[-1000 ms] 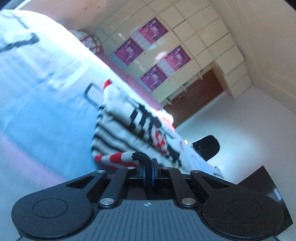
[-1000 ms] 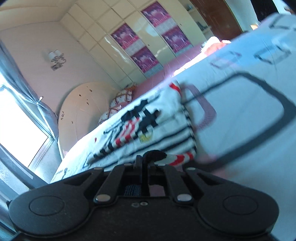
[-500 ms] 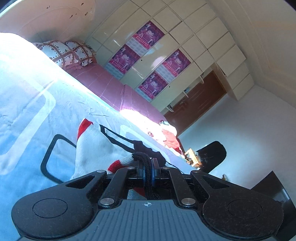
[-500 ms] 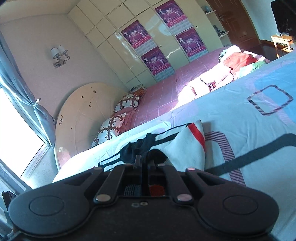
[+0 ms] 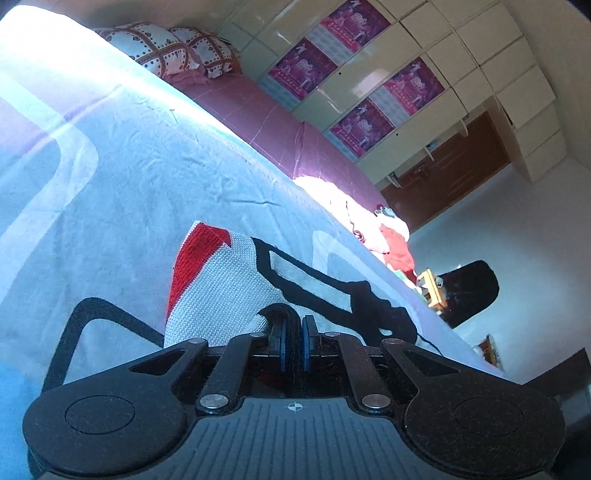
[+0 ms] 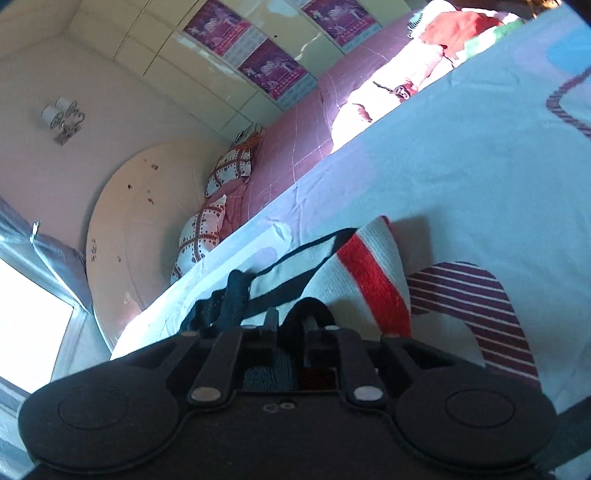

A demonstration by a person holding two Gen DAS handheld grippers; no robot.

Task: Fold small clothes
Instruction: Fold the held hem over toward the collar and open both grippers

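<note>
A white knit garment [image 5: 229,288] with red and black trim lies folded on the light blue bedsheet [image 5: 147,184], plain side up. My left gripper [image 5: 293,328] sits low at its near edge. Its jaws are opening, and the black hem still sits in the narrow gap between the pads. In the right wrist view the same garment [image 6: 325,273] shows a red stripe and a black collar. My right gripper [image 6: 291,325] is at its near edge with jaws opening. Its pads stand visibly apart, and a loop of black hem lies loose over them.
A pink bedspread [image 5: 266,122] covers the far side of the bed, with patterned pillows [image 6: 207,229] by the round headboard [image 6: 140,221]. A pile of other clothes [image 6: 443,33] lies at the far right edge. Cupboards [image 5: 406,74] line the wall.
Both grippers carried the garment's hem across and down onto the sheet, folding it so the patterned front is now hidden. The jaws of both have parted slightly, the right more.
</note>
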